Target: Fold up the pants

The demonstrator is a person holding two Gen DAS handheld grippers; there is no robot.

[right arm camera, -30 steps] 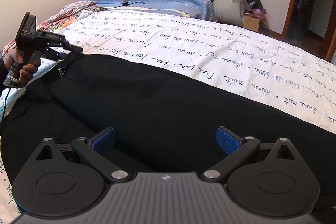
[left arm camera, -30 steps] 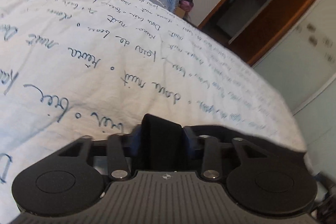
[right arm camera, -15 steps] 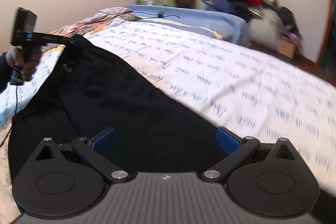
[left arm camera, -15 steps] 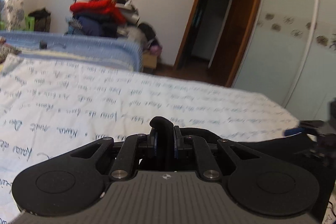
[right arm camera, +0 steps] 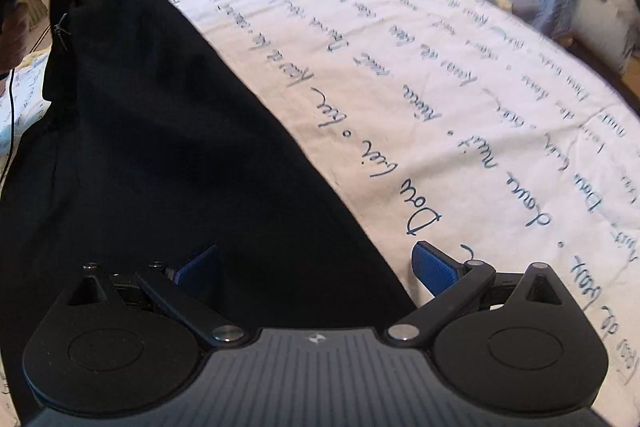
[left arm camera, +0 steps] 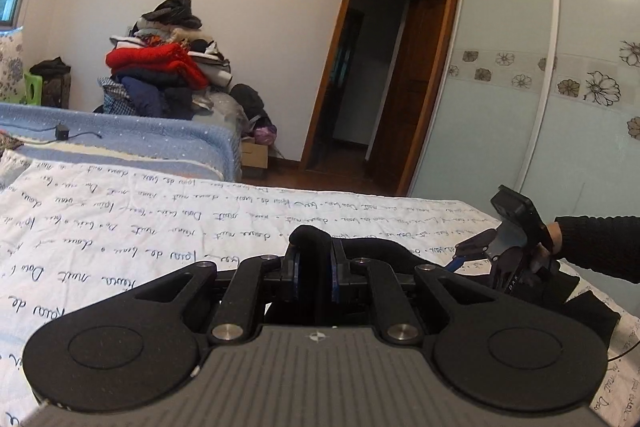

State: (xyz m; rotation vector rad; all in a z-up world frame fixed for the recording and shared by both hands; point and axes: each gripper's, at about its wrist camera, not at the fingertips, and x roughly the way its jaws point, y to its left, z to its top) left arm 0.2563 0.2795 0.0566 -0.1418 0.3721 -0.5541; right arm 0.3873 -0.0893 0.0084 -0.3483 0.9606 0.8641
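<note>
Bedroom clutter frames the work: a heap of clothes (left arm camera: 168, 67) against the far wall, sliding wardrobe doors (left arm camera: 520, 107) beside an open doorway, and below you the bed (right arm camera: 460, 75), its white cover printed with looping blue script.

Your black pants (right arm camera: 160, 147) lie along the near edge of the bed, one end raised off the cover. The left gripper (left arm camera: 314, 267) has its blue pads pressed together on a fold of that black cloth, which pokes up above the fingertips; from the right wrist view you can see this pinched corner held high at the far left, with the fabric sloping down from it toward you.

The right gripper (right arm camera: 316, 267) is spread wide and holds nothing. One finger hovers over black fabric, the other over white cover, so the pants' edge runs right between them (whether the pads touch the cloth I cannot tell).

What matters for the next move: the garment's long axis runs from your left gripper to your right, and the free end sits directly under the right one. That hand is nearer, so it looks best placed to close on the edge.
</note>
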